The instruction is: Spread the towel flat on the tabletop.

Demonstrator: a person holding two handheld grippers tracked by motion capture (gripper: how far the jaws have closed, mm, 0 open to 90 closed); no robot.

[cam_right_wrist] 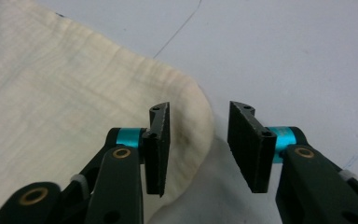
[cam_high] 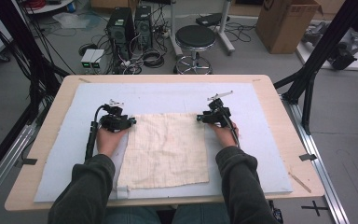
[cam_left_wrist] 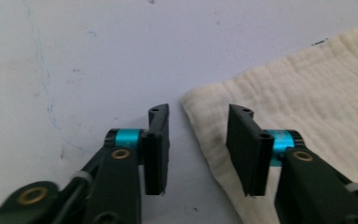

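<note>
**Cloth flat, both grippers at its far corners**

Cream cloth (cam_high: 164, 150) lies spread flat on the pale blue mat (cam_high: 261, 135), roughly mid-table, w/ its far edge running between the two grippers and its near edge close to the person's side. Looks smooth, no folds; a faint grid shows in the weave.

Left gripper (cam_high: 131, 122) sits at the far-left corner of the cloth, held in the left hand (cam_high: 108, 139), black cable trailing back along the forearm. In the left gripper view the jaws stand partly apart, not wide. The corner of the cloth (cam_left_wrist: 307, 88) reaches into the gap from the right-hand side; one jaw is over bare mat (cam_left_wrist: 74, 56), the other over cloth. Pads aren't pressing on the fabric, so nothing is gripped.

Right gripper (cam_high: 199, 118) is at the far-right corner, in the right hand (cam_high: 223, 133). In the right gripper view it's the same story: jaws partly apart, approx. the same gap as the left. The rounded cloth (cam_right_wrist: 65, 93) corner curls up a bit between them, nearer the left-hand jaw, w/ a shadow under its edge. The other jaw hangs over mat (cam_right_wrist: 284, 51). No pinch on the fabric here either.

Both sleeves come in from the near edge, one on either side of the cloth.
</note>
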